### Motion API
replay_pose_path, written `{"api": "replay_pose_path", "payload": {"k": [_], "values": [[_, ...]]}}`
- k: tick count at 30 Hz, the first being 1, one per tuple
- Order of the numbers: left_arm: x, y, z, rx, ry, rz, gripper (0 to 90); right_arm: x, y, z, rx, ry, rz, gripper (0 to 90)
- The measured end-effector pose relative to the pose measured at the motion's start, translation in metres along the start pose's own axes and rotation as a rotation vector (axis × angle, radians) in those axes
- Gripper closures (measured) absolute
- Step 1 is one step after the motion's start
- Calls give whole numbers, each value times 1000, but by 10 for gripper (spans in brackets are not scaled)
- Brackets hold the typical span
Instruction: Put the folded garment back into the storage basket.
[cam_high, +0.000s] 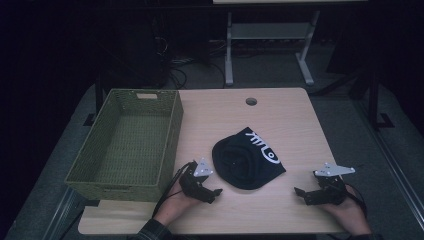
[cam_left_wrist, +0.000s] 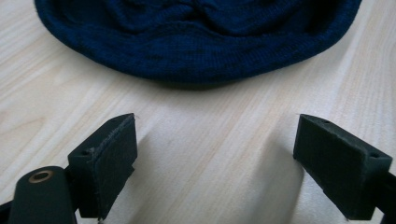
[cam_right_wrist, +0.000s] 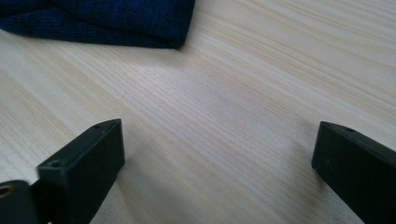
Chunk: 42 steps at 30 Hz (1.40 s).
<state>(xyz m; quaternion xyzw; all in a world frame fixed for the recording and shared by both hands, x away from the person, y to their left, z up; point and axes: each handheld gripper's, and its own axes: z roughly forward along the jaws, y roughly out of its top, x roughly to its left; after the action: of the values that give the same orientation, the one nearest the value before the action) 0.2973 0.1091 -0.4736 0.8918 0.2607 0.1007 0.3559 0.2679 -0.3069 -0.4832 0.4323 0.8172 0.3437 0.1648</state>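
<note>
both grippers, left and right, spread wide and empty at near table edge; between and just beyond, dark knit hat, probably light, soft, floppy, best pinched at ribbed rim; farther left, green basket.

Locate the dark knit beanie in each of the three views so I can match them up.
High view: the beanie lies mid-table, between the two tools, right of the basket.
Left gripper view: its rounded ribbed edge spans the top, ahead of the open jaws.
Right gripper view: one corner sits at top left.
Shared landmark: the pale wood-grain table under it.
</note>
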Motion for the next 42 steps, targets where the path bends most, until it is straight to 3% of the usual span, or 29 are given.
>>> {"api": "replay_pose_path", "payload": {"k": [3,11,14,19,23,32,42], "values": [[-2,5,0,15,-13,-6,128,0,0,0,0,0,0,19],[-4,28,-7,54,-29,26,129,0,0,0,1,1,0,19],[-1,37,-7,72,-58,23,132,0,0,0,2,2,2,19],[4,52,-7,110,-64,25,133,0,0,0,2,2,2,19],[8,62,-7,112,-69,30,137,0,0,0,3,3,4,19],[19,93,5,130,-85,54,179,0,0,0,2,2,2,19],[18,110,34,225,-103,94,200,0,0,0,2,2,2,19]]}}
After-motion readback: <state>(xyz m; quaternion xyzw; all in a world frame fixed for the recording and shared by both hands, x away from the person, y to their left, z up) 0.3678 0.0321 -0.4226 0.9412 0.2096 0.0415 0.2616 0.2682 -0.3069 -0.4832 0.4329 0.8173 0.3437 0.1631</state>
